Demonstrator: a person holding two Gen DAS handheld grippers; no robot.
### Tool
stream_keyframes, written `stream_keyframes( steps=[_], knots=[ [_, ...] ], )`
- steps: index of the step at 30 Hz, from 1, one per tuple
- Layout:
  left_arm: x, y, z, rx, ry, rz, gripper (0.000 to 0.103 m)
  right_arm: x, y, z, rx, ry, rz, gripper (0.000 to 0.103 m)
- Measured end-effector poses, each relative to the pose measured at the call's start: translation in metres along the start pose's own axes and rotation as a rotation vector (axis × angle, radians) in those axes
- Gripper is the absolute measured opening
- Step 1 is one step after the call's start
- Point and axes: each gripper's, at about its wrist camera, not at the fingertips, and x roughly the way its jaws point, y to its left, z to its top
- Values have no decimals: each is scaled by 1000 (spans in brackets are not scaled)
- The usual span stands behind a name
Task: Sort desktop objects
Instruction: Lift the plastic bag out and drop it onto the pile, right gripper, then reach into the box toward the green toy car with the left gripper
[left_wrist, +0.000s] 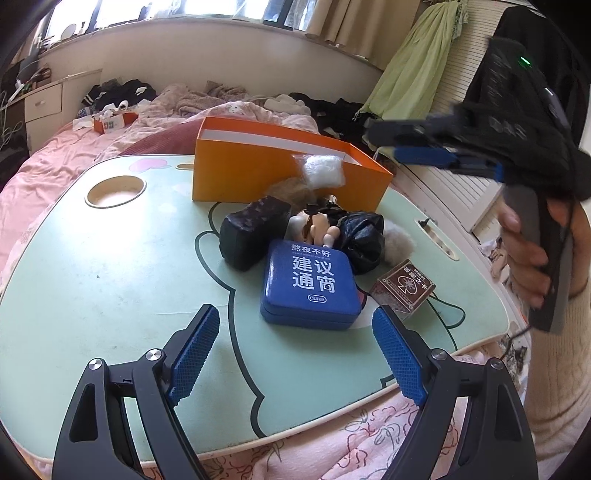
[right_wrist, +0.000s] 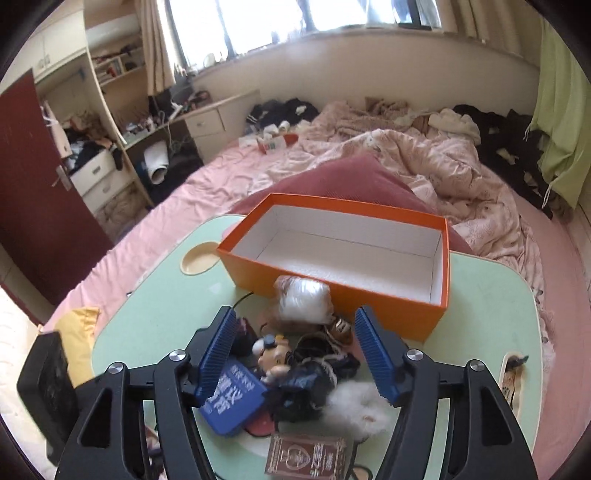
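The orange box (right_wrist: 332, 291) is empty, the toys (right_wrist: 295, 365) sit mid-bench (left_wrist: 92, 295), and both tongs (left_wrist: 295, 354) (right_wrist: 295, 354) are spread, holding nothing.

I'm looking at a pale green lap table (right_wrist: 155, 295) set on the pink bed (right_wrist: 229, 166). On it sits an open orange box (right_wrist: 436, 258), and just before that a heap: blue tin (left_wrist: 310, 284), black pouch (left_wrist: 251, 229), doll (right_wrist: 273, 354), brown card box (left_wrist: 402, 288), white fluff (right_wrist: 362, 406).

open orange box (right_wrist: 332, 291) stands empty; white bag (right_wrist: 304, 299), blue tin (left_wrist: 310, 284), doll (right_wrist: 273, 354) heaped before it.
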Motion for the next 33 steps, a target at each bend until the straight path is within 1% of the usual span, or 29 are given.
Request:
stream_keyframes(
  steps=[1,3,4,7,10,12,13,15,16,18,20,24,27,29,31,33],
  knots=[
    [0,0,0,-1,2,0,85,-2,-2,-4,0,-5,-8,70],
    [1,1,0,-3,8,1,85,-14,-3,-27,-4,-28,-43,77],
    [1,0,0,-3,9,2,85,-21,-1,-45,-6,-43,-61,78],
    [3,1,1,-8,11,11,85,-29,2,-88,-45,-31,-115,79],
    [5,1,0,-17,15,23,85,-33,5,-121,-79,-13,-163,80],
    [6,0,0,-18,8,66,85,-30,5,-134,-94,7,-172,83],
    [6,-2,-1,-14,5,100,85,-26,6,-140,-101,20,-188,83],
    [7,-4,-2,-4,5,110,85,-17,6,-145,-98,29,-213,85],
    [8,-4,-2,1,7,114,85,-14,6,-147,-86,1,-214,88],
    [10,-6,-3,12,8,130,85,-9,3,-149,-57,-23,-232,102],
    [11,-8,-3,25,10,143,85,-5,-2,-148,-25,-36,-221,103],
    [9,-7,-2,19,4,134,85,-5,-5,-148,-24,-45,-216,103],
    [4,-12,2,44,-32,188,85,-5,-4,-147,-24,-51,-215,103],
    [1,-19,11,78,-46,214,85,-5,-4,-147,-24,-53,-217,103],
    [-4,-23,29,92,-53,187,85,-5,-4,-147,-24,-53,-216,103],
    [-8,-26,54,83,-55,102,85,-5,-4,-147,-24,-53,-215,103]
  ],
)
